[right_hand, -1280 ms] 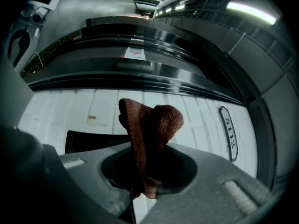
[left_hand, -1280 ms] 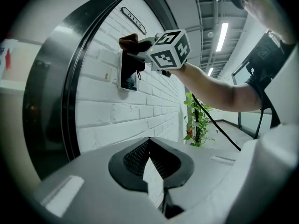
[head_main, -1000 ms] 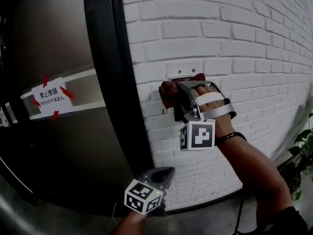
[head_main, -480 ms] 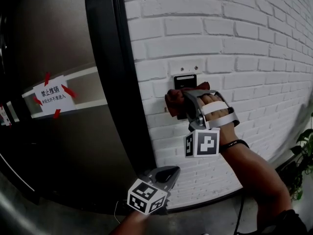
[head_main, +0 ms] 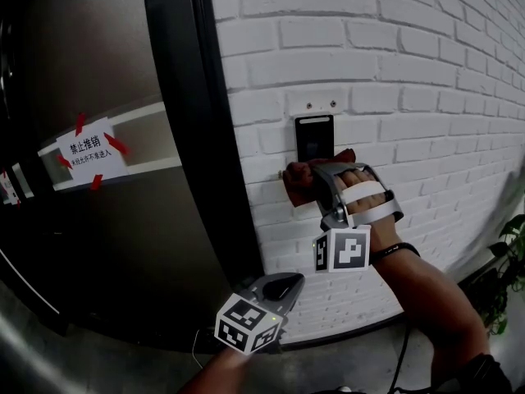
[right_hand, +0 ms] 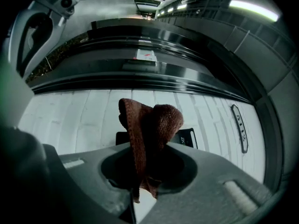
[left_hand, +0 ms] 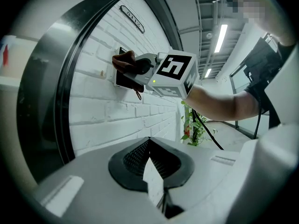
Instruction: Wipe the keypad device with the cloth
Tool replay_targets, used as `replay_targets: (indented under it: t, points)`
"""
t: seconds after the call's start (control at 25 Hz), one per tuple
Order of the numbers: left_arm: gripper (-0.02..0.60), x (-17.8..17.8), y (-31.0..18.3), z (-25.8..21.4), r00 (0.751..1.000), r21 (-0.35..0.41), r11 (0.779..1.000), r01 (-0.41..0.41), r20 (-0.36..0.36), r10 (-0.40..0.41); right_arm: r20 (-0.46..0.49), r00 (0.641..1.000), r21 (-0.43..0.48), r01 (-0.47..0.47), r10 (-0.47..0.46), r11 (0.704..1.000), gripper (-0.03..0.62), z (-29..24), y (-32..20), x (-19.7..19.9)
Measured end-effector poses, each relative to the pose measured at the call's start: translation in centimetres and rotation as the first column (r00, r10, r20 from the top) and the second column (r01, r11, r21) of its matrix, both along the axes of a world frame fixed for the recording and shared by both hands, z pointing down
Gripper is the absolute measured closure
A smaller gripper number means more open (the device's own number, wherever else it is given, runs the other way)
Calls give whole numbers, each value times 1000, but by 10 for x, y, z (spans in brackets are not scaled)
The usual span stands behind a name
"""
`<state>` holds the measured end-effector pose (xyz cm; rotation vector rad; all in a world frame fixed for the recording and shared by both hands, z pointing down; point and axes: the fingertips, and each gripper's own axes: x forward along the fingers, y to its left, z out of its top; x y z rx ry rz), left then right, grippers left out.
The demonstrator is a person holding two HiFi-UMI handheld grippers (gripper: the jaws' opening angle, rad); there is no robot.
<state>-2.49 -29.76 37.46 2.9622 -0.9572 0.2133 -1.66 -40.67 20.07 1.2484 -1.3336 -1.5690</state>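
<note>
The black keypad device [head_main: 315, 136] hangs on the white brick wall [head_main: 394, 64]. My right gripper [head_main: 305, 182] is shut on a red-brown cloth [head_main: 297, 184] and presses it against the wall at the device's lower edge; the upper part of the device shows bare. In the right gripper view the cloth [right_hand: 150, 127] bunches out of the shut jaws and hides most of the keypad [right_hand: 188, 137]. My left gripper [head_main: 279, 288] hangs low by the door frame, shut and empty. Its view shows the cloth [left_hand: 125, 61] on the keypad [left_hand: 123, 80].
A dark curved door frame [head_main: 187, 138] borders the wall on the left. Beyond it a paper sign [head_main: 86, 154] is stuck on with red tape. A potted plant [head_main: 510, 261] stands at the far right near the floor.
My right gripper has slid down the wall with the cloth, from over the device to its lower edge, uncovering the black face. The left gripper has barely moved.
</note>
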Motion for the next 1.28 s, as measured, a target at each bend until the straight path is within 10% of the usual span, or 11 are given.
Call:
replay_targets:
  t: [1.28]
  points:
    - [565,-2,8,17,1000,-36,999,-2,9,2,-1,1000,-130,4,-4,991,539,54,3,1]
